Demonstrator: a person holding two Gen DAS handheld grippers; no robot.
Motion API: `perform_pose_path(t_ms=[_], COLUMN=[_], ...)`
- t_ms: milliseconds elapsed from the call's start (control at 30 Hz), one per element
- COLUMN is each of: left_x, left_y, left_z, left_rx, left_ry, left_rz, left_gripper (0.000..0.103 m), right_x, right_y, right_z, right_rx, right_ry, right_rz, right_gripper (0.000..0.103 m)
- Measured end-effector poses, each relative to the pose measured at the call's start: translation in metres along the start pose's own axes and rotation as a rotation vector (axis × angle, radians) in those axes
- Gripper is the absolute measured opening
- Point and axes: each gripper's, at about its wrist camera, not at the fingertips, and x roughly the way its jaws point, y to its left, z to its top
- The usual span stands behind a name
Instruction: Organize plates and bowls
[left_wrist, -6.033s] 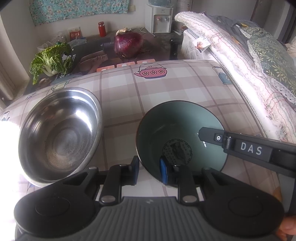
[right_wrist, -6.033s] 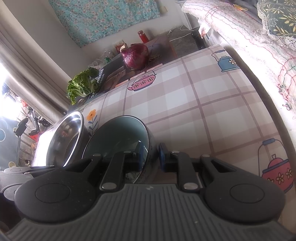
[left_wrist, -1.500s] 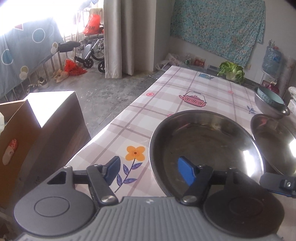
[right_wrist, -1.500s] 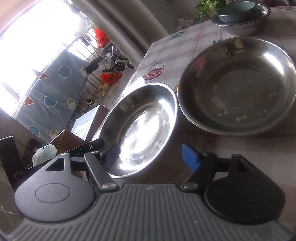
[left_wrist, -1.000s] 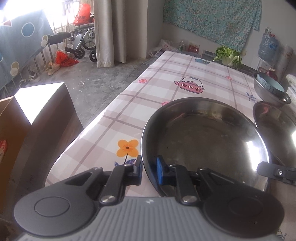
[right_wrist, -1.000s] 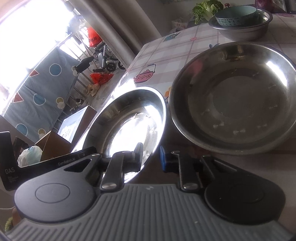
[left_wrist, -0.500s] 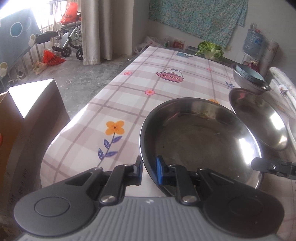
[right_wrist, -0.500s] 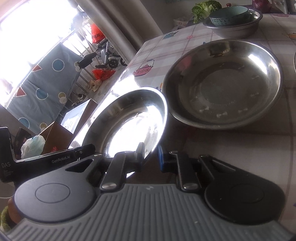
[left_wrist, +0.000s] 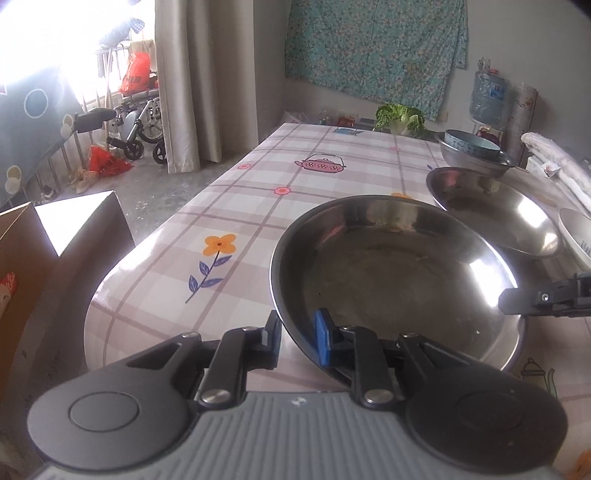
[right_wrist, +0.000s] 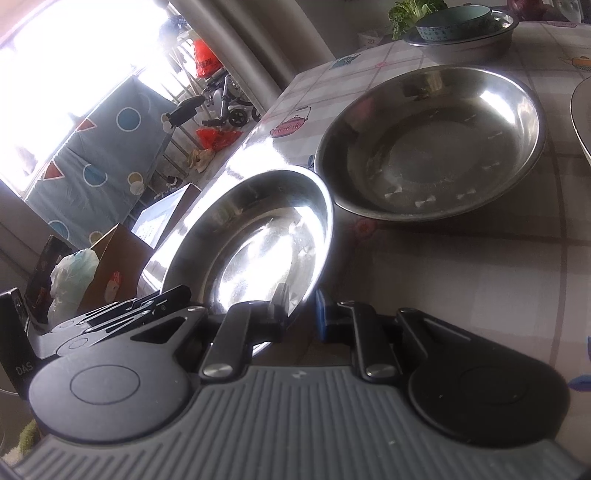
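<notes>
Worktop (left_wrist: 258, 206) is covered by a checked oilcloth printed with teapots and flowers. Near end: a steel plate (left_wrist: 388, 273) is seen at the edge, a second steel plate (left_wrist: 495, 214) just beyond it. Far end: a steel basin (left_wrist: 476, 160) holding a teal bowl (left_wrist: 471, 143); a leafy cabbage (left_wrist: 400, 116) is set behind.

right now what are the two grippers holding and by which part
Both hold the same steel plate by its rim: the left gripper is shut on the near edge, the right gripper on the opposite side.
</notes>
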Motion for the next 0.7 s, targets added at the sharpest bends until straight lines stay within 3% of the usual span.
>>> perform_pose_path(t_ms=[267, 400, 700], left_x=[-0.01, -0.011, 0.017], left_y=[0.004, 0.012, 0.019], left_z=[-0.002, 0.007, 0.024], left_rx=[-0.03, -0.047, -0.089], left_ry=[0.022, 0.016, 0.056], left_rz=[-0.037, -0.035, -0.026], left_gripper=[0.027, 0.045, 0.045], right_x=[-0.007, -0.014, -0.004], right_y=[-0.002, -0.002, -0.001], right_z=[-0.007, -0.001, 0.012], right_rx=[-0.009, -0.019, -0.028], right_ry=[0.007, -0.038, -0.082], right_rz=[0.02, -0.013, -0.074], right_gripper=[0.016, 0.017, 0.017])
